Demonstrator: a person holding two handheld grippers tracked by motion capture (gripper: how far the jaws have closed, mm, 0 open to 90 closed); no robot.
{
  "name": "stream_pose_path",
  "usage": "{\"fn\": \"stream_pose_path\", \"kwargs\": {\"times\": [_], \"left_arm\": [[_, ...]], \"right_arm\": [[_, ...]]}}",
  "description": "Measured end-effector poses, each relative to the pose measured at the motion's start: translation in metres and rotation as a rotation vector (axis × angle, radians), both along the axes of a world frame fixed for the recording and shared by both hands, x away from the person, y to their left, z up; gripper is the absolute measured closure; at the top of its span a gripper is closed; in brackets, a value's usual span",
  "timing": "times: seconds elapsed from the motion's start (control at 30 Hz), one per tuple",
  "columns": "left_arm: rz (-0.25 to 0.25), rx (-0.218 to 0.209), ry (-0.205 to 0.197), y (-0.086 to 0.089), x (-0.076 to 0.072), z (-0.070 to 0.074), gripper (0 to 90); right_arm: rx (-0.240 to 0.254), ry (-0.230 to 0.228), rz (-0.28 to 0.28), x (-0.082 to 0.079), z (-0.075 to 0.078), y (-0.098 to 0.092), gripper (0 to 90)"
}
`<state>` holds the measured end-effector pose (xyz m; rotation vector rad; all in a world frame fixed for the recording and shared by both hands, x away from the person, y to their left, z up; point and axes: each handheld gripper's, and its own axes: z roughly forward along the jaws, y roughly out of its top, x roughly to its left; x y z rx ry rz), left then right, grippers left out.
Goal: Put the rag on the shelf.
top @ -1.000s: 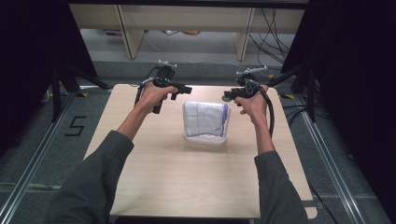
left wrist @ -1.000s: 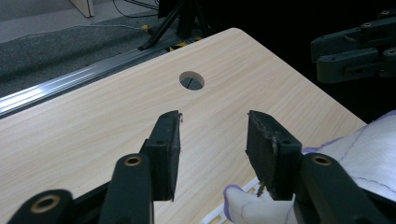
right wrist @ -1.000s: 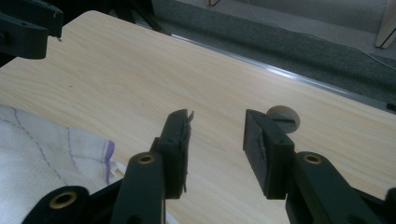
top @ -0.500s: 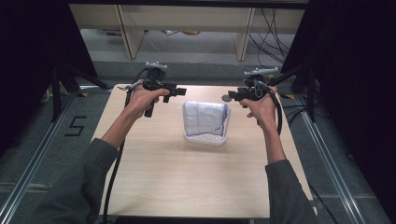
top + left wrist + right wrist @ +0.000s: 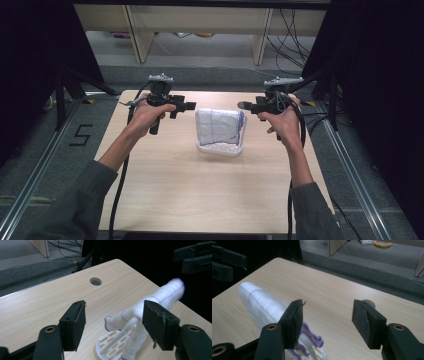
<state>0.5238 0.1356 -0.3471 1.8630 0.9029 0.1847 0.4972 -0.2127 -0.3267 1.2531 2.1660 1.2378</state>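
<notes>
A white cloth (image 5: 220, 125) with purple stitching hangs folded over a white slotted rack (image 5: 218, 149) at the middle of the table. My left gripper (image 5: 187, 106) is held level to its left and my right gripper (image 5: 243, 105) to its right, both pointing inward at the cloth and apart from it. In the left gripper view the left gripper (image 5: 115, 307) is open, with the cloth (image 5: 162, 293) and rack (image 5: 110, 342) beyond its jaws. In the right gripper view the right gripper (image 5: 328, 306) is open beside the cloth (image 5: 259, 305). Both pairs of jaws have just been opening, with nothing between them.
The wooden table (image 5: 200, 190) has a round cable hole (image 5: 95, 281) near its far edge. Black stands and cables flank the table, and wooden furniture legs stand on the grey floor behind it. A cable trails from each gripper along the forearm.
Both hands have drawn a little outward, away from the cloth. The cloth and rack have stayed in place.
</notes>
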Motion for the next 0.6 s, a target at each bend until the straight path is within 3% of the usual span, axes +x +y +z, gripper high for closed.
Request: {"fn": "stream_pose_path", "kwargs": {"times": [0.07, 0.23, 0.43, 0.6], "left_arm": [[0.004, 0.007, -0.006, 0.000, -0.004, -0.001, 34.8], [-0.008, 0.016, -0.011, 0.000, -0.013, -0.004, 34.5], [-0.030, 0.016, -0.019, 0.001, -0.028, -0.008, 34.0], [-0.046, 0.014, -0.026, 0.002, -0.040, -0.010, 31.8]], "right_arm": [[-0.018, -0.017, 0.008, -0.003, 0.000, 0.000, 42.5], [-0.005, -0.006, 0.008, -0.009, 0.003, 0.004, 41.7], [-0.005, -0.031, 0.034, -0.021, 0.004, 0.007, 39.1], [0.000, -0.021, 0.016, -0.031, 0.001, 0.008, 38.0]]}}
